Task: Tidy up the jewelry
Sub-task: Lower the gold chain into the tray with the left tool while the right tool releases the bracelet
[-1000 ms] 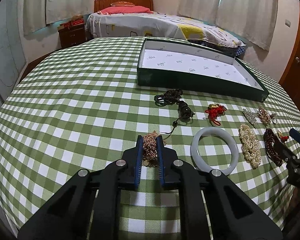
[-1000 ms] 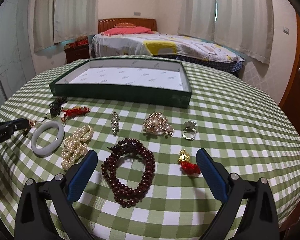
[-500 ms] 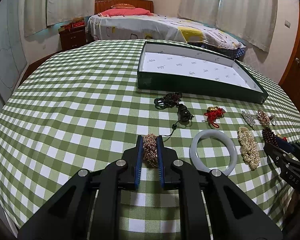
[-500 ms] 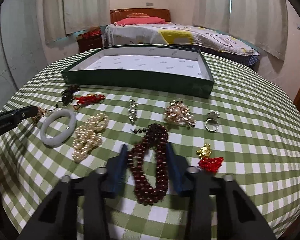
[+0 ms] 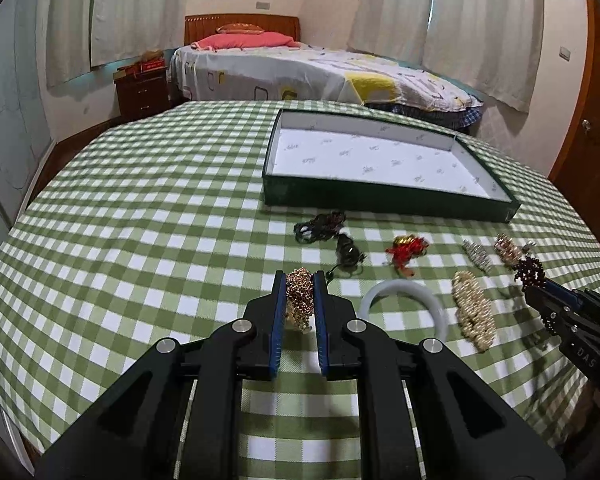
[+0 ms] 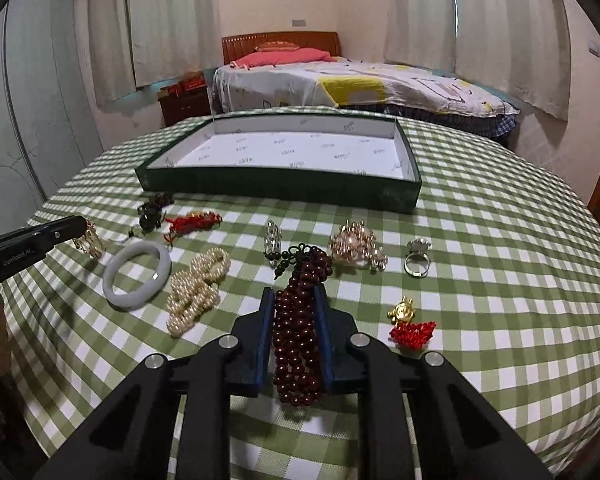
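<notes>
- Tray first: the shallow dark green rectangular tray with a white printed lining (image 5: pixel 388 194) sits on the green-and-white checked surface (image 5: pixel 148 240), long axis running from 9 to 3 o'clock, nothing in it yet.
- From the left gripper (image 5: pixel 300 286) the tray lies toward 1 o'clock; from the right gripper (image 6: pixel 296 300) it lies almost dead ahead at 12, slightly toward 11.
- The right gripper looks nearer to the tray's middle, so I judge its carry the straighter one; the left must swing rightward over the loose pieces.
- The dark red wooden bead bracelet (image 6: pixel 298 332) is clamped between the right gripper's blue pads, bunched lengthwise from 6 to 12, its knotted dark tassel end pointing at the tray.
- The crumpled gold-coloured chain (image 5: pixel 299 294) is pinched in the left gripper, which is closed tight on it, with a little hanging below the pads.
- Left on the surface between grippers and tray: white jade-like bangle (image 6: pixel 137 274), heap of pearl strands (image 6: pixel 198 288), red knotted charm (image 5: pixel 406 248).
</notes>
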Demonstrator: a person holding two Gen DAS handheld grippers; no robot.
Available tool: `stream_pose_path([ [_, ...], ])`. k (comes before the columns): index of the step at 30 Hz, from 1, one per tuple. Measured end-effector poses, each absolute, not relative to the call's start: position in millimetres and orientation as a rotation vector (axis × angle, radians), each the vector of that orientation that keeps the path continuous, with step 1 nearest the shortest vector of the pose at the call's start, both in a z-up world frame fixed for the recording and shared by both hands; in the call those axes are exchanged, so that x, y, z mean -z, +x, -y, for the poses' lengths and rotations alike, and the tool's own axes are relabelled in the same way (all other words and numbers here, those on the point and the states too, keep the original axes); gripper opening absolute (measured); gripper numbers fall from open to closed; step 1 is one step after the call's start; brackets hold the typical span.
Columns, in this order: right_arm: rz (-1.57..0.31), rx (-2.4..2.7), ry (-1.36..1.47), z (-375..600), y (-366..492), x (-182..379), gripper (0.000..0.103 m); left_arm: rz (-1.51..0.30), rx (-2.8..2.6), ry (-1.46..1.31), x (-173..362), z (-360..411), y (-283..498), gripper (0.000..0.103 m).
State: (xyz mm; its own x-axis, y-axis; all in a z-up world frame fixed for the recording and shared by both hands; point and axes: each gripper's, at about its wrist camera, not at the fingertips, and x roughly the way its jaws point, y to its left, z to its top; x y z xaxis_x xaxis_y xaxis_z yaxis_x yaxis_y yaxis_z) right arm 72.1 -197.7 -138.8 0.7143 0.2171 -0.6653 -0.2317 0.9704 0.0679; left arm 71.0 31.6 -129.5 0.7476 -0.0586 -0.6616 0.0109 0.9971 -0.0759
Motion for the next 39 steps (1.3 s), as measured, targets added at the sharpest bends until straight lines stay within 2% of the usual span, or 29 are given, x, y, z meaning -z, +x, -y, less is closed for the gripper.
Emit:
stream_pose_path([
  [11,-0.613,-0.237,0.011,208.0,99.2,87.8,0.02,-0.633,0.085,-0.057,83.8,-12.6,93.3,0.014],
  [21,-0.53,-0.225,0.044,213.9,168.2,55.2,0.02,-0.58,0.129,-0.033,58.9,11.9,169.5,0.014],
  [25,-0.554,-0.224,0.045,211.9,199.6,63.2,0.02,-0.589,0.134,-0.022,65.3,21.1,208.7,0.014],
  [32,-0.697,-0.204,0.035,208.9,240.3,112.1,0.021,-0.737,0.135,-0.012,112.7,29.5,265.2,0.014],
  [39,-0.796,-0.188,0.028,212.1,257.3,137.6,0.021,-0.818,0.128,-0.016,139.2,21.3,282.4,0.014],
])
